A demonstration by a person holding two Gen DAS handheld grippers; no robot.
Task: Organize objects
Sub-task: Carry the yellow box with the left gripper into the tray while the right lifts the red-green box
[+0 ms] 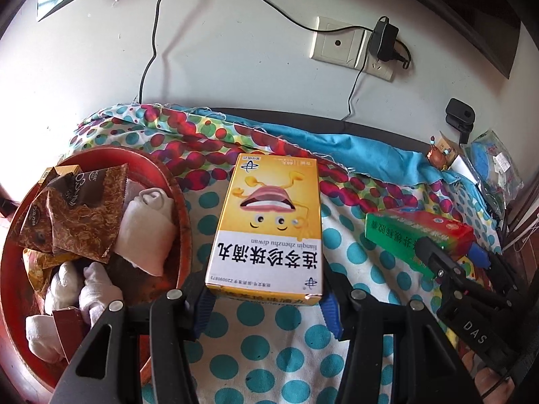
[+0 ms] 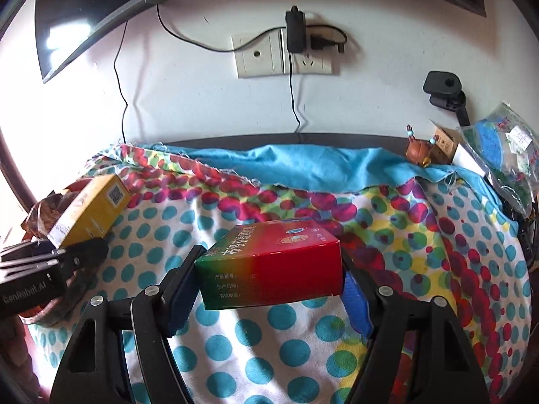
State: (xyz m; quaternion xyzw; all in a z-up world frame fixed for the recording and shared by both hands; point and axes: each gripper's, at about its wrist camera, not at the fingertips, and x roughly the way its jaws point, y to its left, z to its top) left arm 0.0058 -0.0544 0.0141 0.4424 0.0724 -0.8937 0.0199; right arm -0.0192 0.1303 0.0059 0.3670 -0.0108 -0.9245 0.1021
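Observation:
My left gripper (image 1: 266, 303) is shut on a yellow medicine box (image 1: 269, 225) with a cartoon face, held above the spotted cloth just right of the red basin (image 1: 183, 235). The box also shows in the right wrist view (image 2: 89, 210). My right gripper (image 2: 269, 289) is shut on a red-and-green medicine box (image 2: 273, 266), held above the cloth. That box shows in the left wrist view (image 1: 417, 239), to the right of the yellow box, with the right gripper (image 1: 448, 269) on it.
The red basin holds brown sachets (image 1: 77, 215) and white socks (image 1: 148, 235). A spotted cloth (image 2: 235, 353) and a blue cloth (image 2: 303, 168) cover the surface. A wall socket with adapter (image 2: 293, 50), a small crab figure (image 2: 419, 151) and plastic bags (image 2: 505, 155) are behind.

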